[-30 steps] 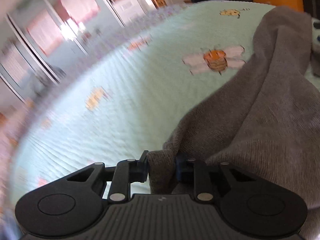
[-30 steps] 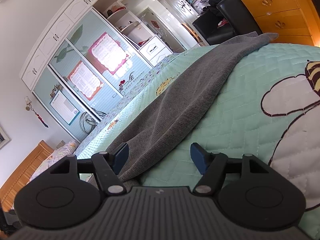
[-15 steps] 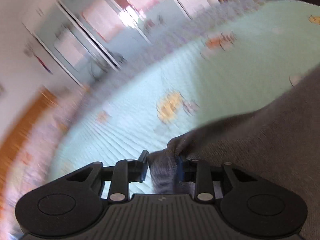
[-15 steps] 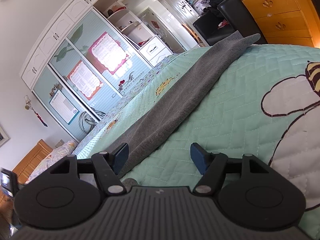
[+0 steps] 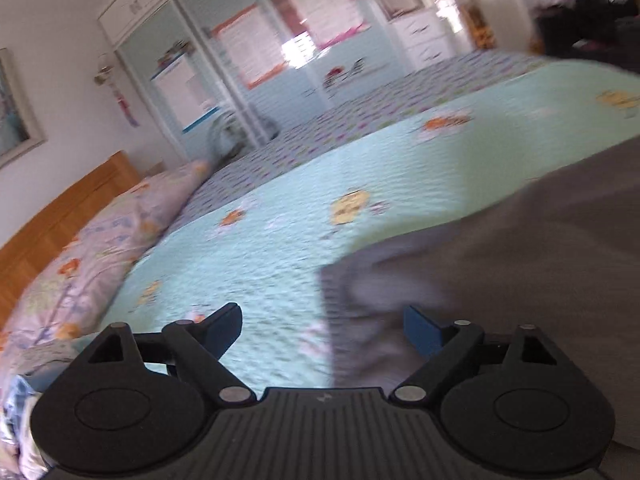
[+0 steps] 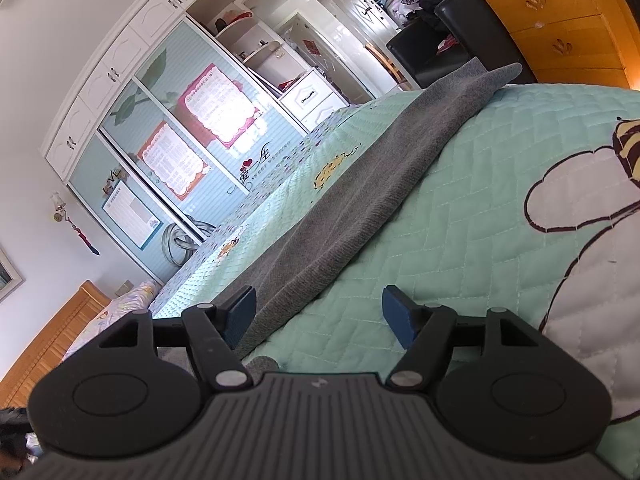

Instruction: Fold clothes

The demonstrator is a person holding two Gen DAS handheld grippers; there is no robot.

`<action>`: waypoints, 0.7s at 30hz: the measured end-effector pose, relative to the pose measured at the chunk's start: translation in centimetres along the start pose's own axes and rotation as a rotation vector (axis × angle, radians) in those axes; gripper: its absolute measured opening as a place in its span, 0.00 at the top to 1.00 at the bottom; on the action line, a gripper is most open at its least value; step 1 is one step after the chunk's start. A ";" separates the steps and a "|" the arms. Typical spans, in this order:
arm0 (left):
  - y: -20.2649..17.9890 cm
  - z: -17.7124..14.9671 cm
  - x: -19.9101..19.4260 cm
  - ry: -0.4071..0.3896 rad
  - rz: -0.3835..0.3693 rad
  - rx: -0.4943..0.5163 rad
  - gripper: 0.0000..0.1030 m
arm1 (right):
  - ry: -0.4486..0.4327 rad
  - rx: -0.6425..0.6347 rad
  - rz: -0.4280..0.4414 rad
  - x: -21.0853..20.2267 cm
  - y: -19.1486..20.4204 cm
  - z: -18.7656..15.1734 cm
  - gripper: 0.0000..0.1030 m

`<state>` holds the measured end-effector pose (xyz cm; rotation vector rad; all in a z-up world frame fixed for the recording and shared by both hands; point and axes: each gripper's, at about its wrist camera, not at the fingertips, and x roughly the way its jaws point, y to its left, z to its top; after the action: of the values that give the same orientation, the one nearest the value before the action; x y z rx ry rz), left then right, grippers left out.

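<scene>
Grey garment (image 5: 500, 248) lies btwn left gripper (image 5: 322, 330) jaws, just opened wide, unpinched; right gripper (image 6: 316, 310) wide too; corner blurred.

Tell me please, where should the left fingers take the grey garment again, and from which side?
Probably at the grey garment's blurred corner in front of the left gripper, which has just opened. Come from the bare quilt side, low, so one finger can slide under the free edge.
</scene>
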<state>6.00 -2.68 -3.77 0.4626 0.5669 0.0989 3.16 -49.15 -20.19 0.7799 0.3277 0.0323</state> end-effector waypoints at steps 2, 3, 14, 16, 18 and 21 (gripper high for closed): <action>-2.2 -1.2 -3.2 -0.026 -0.078 -0.019 0.11 | 0.020 0.010 0.019 -0.1 0.0 0.2 0.26; -3.1 -2.0 -4.5 -0.025 -0.108 -0.039 0.11 | 0.037 0.019 0.027 -0.4 0.1 0.3 0.27; -8.2 -8.4 -9.8 0.068 -0.336 -0.092 0.10 | 0.234 0.039 0.084 -5.2 3.2 -3.2 0.10; -8.4 -8.7 -10.2 0.083 -0.369 -0.128 0.10 | 0.265 0.026 0.099 -4.1 4.3 -3.7 0.07; -8.6 -9.1 -10.4 0.104 -0.381 -0.152 0.10 | 0.291 -0.017 0.075 -3.1 5.4 -4.0 0.13; -8.8 -9.7 -10.4 0.161 -0.392 -0.180 0.10 | 0.305 0.016 0.081 -3.4 5.8 -4.2 0.65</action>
<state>-8.24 -8.92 -9.79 0.1626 0.7896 -0.1884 -0.81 -42.65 -17.95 0.8047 0.5856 0.2260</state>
